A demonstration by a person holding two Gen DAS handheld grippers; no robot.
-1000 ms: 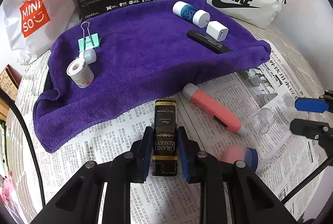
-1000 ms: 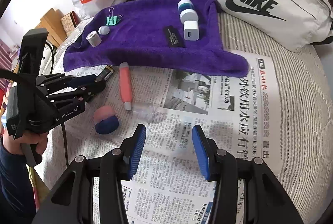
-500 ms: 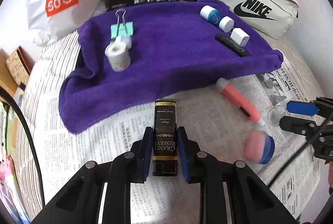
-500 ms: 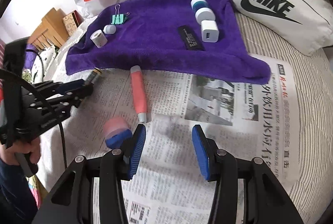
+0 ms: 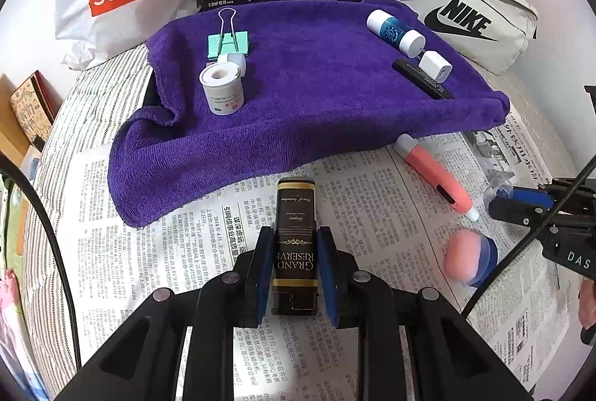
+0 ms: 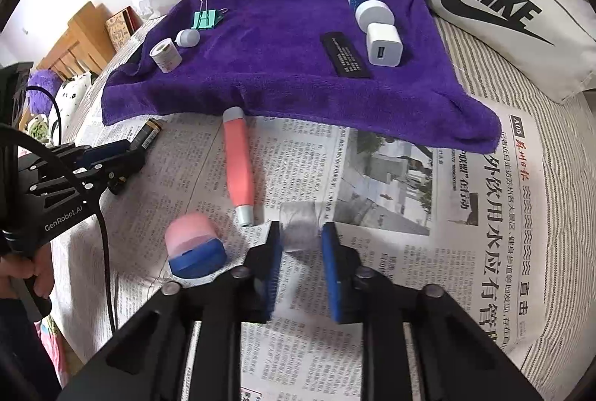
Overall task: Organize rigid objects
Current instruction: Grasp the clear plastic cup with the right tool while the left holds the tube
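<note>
One clear cap point(image 6: 299, 224) between right gripper point(image 6: 300, 252) pads

White wall point(image 5: 22, 40), striped bedding point(image 6: 551, 289), wooden furniture point(image 6: 78, 40) at left, daylight

Counted items on towel and newspaper

One binder clip point(image 5: 228, 41), one tape roll point(image 5: 221, 89), one charger point(image 5: 435, 66), one pink pen point(image 5: 436, 174), two bags.
</note>
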